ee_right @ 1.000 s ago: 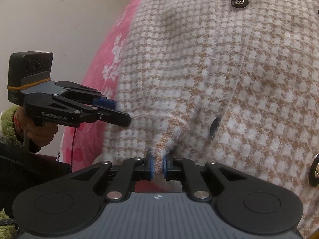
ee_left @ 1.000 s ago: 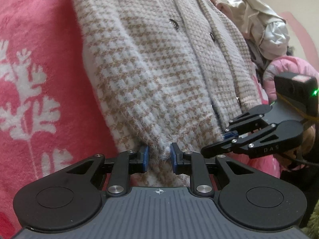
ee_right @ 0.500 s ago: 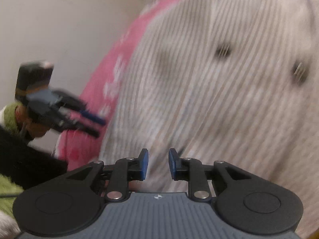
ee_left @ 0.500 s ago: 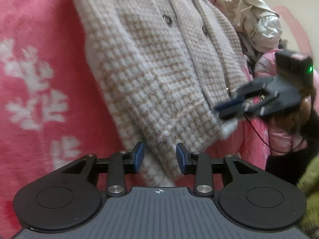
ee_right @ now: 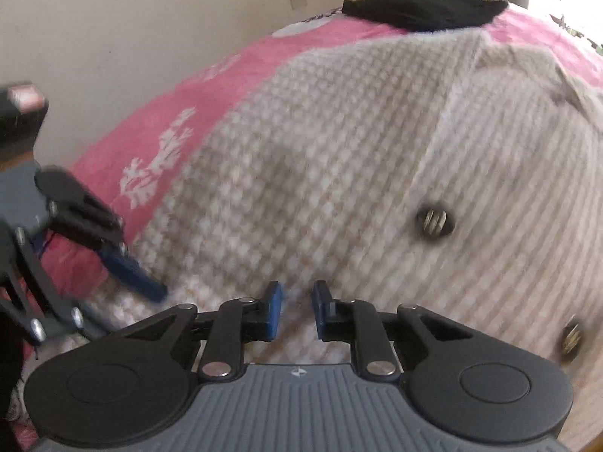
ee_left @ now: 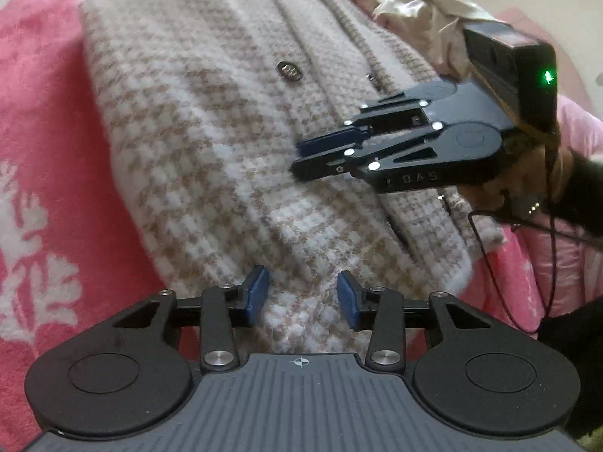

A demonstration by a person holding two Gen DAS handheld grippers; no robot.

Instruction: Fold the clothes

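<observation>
A beige-and-white houndstooth cardigan (ee_left: 211, 143) with dark buttons lies folded lengthwise on the pink blanket (ee_left: 41, 143). My left gripper (ee_left: 303, 297) hovers at the cardigan's near hem. Its jaws are opening, and the knit lies under the gap, untouched by the pads. My right gripper (ee_left: 299, 158) hangs above the middle of the cardigan (ee_right: 339, 158), held by a hand (ee_left: 527, 188). In its own view the right gripper (ee_right: 297, 307) has a narrow gap with its jaws closing and nothing between them. The left gripper (ee_right: 128, 309) shows at the left by the hem.
A pile of crumpled pale clothes (ee_left: 426, 11) lies beyond the cardigan at the upper right. A black garment (ee_right: 422, 7) sits at the far end of the blanket (ee_right: 211, 86). A plain wall (ee_right: 150, 30) runs along the bed. Shiny pink fabric (ee_left: 524, 271) lies at the right.
Both grippers were shut on the cardigan's hem and have let it go. The left jaws have spread wide. The right gripper has risen and swung over the cardigan.
</observation>
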